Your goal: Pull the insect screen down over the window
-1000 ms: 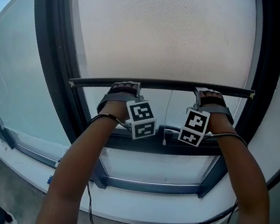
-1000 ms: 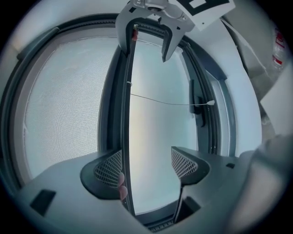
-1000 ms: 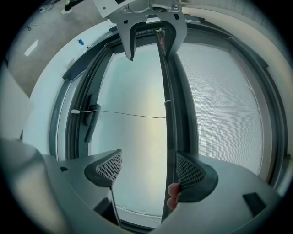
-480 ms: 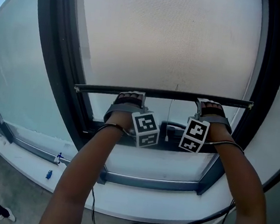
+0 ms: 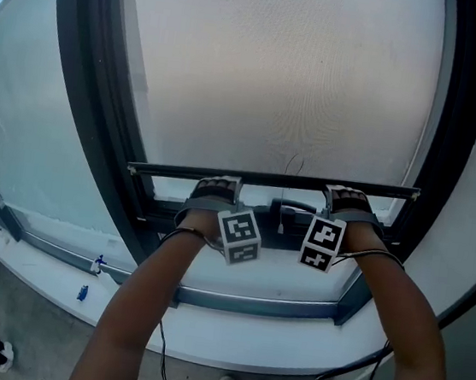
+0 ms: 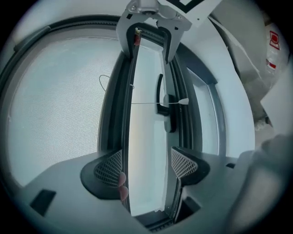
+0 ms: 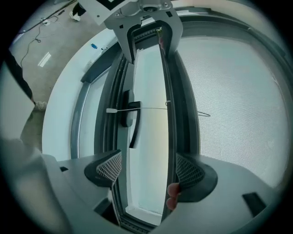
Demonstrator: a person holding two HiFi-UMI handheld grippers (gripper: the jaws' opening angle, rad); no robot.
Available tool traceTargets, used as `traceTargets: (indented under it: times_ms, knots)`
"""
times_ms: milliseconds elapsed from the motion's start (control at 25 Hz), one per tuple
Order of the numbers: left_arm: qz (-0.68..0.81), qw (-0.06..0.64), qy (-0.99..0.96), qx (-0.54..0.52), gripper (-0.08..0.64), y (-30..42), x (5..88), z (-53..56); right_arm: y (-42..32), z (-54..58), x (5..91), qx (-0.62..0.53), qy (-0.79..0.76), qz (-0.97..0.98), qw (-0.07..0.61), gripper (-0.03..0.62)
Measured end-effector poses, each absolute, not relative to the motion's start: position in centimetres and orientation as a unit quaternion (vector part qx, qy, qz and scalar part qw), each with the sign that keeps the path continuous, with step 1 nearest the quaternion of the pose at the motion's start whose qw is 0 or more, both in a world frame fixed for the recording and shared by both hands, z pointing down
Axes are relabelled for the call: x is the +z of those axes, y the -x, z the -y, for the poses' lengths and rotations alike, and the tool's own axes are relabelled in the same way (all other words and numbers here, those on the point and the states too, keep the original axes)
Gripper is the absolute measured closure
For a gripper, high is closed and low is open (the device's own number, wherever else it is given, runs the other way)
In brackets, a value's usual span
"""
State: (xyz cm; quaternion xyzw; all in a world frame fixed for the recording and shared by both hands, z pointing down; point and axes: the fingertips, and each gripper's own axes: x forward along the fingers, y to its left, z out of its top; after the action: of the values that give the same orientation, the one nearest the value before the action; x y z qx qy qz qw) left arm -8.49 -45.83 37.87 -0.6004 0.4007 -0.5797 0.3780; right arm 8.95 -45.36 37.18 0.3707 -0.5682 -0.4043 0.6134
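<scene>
the insect screen's pull bar (image 5: 257, 178), straddled by the spread left tongs (image 6: 146, 164) and right tongs (image 7: 149, 169), is best kept level and drawn down evenly to the lower window frame (image 5: 250, 302).

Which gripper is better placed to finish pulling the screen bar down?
Neither alone: left gripper and right gripper both straddle the screen bar, level, either side of the cord. Use both.

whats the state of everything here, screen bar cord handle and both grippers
insect screen, pulled most of the way down, strip of glass bare below
pull bar, level, between both grippers' jaws
cord, hanging loose from the bar
window handle, level along the frame
left gripper, open, jaws astride the bar
right gripper, open, jaws astride the bar
</scene>
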Motion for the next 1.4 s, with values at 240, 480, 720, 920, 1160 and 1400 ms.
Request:
traceTargets:
  times_ms: [240, 480, 720, 920, 1160, 1400]
  knots:
    - [-0.385, 0.354, 0.609, -0.597, 0.224, 8.3, 42.1, 45.5, -9.3, 45.0, 41.3, -0.387, -0.343, 0.574, 0.635, 0.218]
    - [-0.376, 0.352, 0.607, -0.605, 0.224, 8.2, 47.1, 45.4, -9.4, 44.9, 46.4, -0.382, -0.341, 0.586, 0.628, 0.218]
    - [-0.377, 0.350, 0.585, -0.627, 0.224, 8.5, 47.5, 45.6, -9.2, 45.1, 46.8, -0.400, -0.339, 0.593, 0.611, 0.218]
    - [-0.377, 0.351, 0.583, -0.628, 0.224, 8.5, 47.5, 45.5, -9.2, 43.8, 45.1, -0.396, -0.358, 0.631, 0.562, 0.218]
    - [-0.374, 0.357, 0.579, -0.631, 0.224, 8.4, 47.5, 45.6, -6.8, 40.5, 42.1, -0.324, -0.419, 0.744, 0.407, 0.218]
    - [-0.367, 0.344, 0.579, -0.641, 0.224, 8.4, 47.6, 45.5, -3.5, 39.5, 45.7, -0.183, -0.441, 0.826, 0.299, 0.278]
